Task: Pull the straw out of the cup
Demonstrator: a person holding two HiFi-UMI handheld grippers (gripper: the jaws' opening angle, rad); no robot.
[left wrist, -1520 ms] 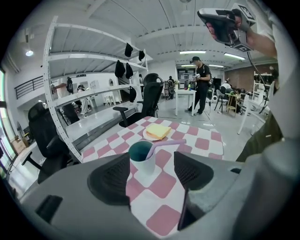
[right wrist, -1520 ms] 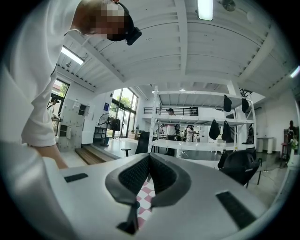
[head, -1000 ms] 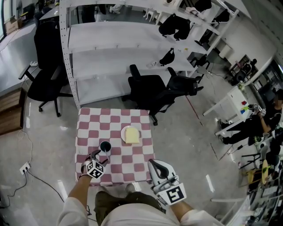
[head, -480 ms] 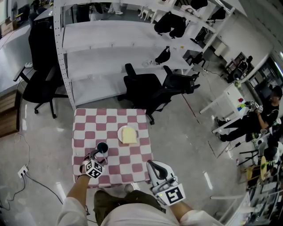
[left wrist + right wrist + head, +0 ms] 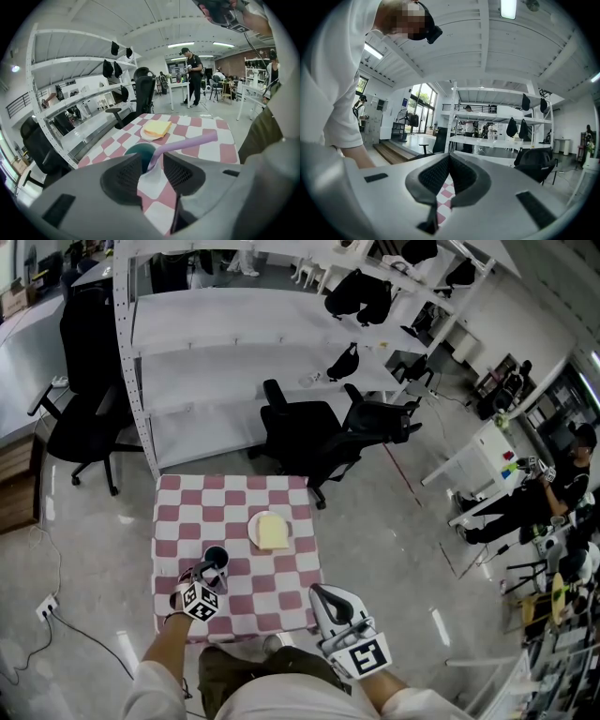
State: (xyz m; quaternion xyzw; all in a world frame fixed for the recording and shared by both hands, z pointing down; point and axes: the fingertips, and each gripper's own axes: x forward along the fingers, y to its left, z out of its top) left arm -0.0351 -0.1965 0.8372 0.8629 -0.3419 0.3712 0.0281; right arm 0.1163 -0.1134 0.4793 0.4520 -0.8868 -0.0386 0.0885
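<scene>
A dark teal cup [image 5: 216, 557] stands on the checkered table [image 5: 178, 512] near its front left. A purple straw [image 5: 187, 142] sticks out of the cup [image 5: 140, 151], bent over to the right. My left gripper [image 5: 208, 570] is right at the cup. In the left gripper view the left gripper [image 5: 152, 164] has the straw's lower part between its jaws, which have just been closing, with a thin gap still showing on each side. My right gripper [image 5: 323, 594] hangs off the table's front right corner; in the right gripper view the right gripper [image 5: 449, 159] is shut on nothing.
A white plate [image 5: 255, 521] with a yellow slab on it lies just behind and right of the cup. Black office chairs [image 5: 300, 432] and grey metal shelving [image 5: 225, 343] stand behind the table. People work at desks far right.
The left gripper's jaws look a little closer together beside the cup. The head view has shifted slightly. The right gripper stays where it was.
</scene>
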